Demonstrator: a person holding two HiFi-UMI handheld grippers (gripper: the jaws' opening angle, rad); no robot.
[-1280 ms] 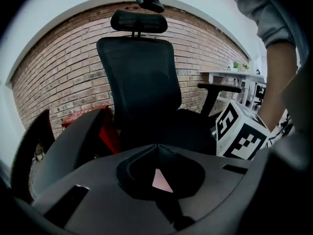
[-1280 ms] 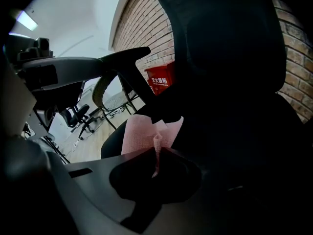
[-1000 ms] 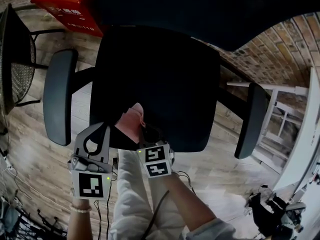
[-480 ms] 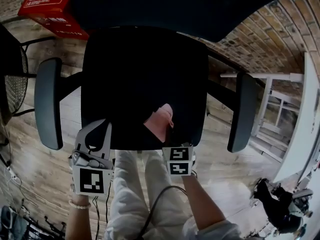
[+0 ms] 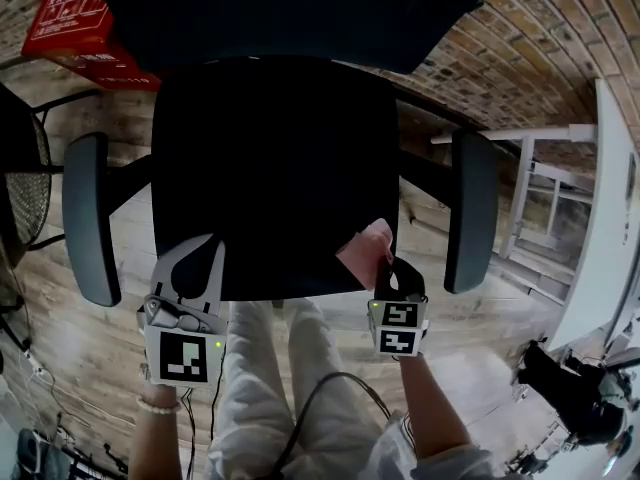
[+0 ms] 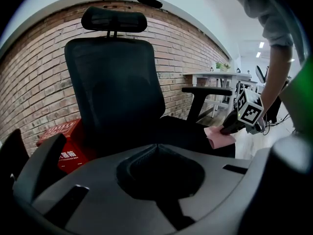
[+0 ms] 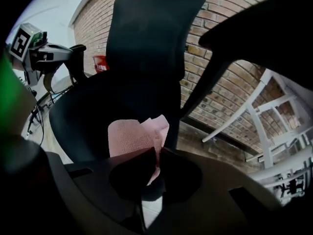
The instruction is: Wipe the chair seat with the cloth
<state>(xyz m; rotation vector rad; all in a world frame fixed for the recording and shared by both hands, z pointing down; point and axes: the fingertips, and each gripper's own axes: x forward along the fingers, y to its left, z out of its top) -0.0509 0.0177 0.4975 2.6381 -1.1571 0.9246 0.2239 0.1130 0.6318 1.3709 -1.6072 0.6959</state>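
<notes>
The black chair seat [image 5: 270,168] fills the middle of the head view. A pink cloth [image 5: 367,251] lies on its front right corner, pinched by my right gripper [image 5: 388,273], which is shut on it. In the right gripper view the cloth [image 7: 132,136] sticks up from the closed jaws of that gripper [image 7: 157,151], with the backrest [image 7: 146,48] behind. My left gripper [image 5: 190,268] hovers at the seat's front left corner, shut with nothing in it [image 6: 156,146]. From the left gripper view the cloth [image 6: 215,136] shows at the seat's right edge.
Black armrests [image 5: 85,218] [image 5: 470,208] flank the seat. A red box [image 5: 85,28] stands on the wooden floor at back left, with a dark wire chair [image 5: 20,168] at far left. A white frame [image 5: 560,188] stands by the brick wall on the right. The person's legs [image 5: 270,388] are below the seat.
My right gripper has slid the pink cloth to the right along the seat's front edge, from left of centre to the front right corner. The left gripper has stayed put.
</notes>
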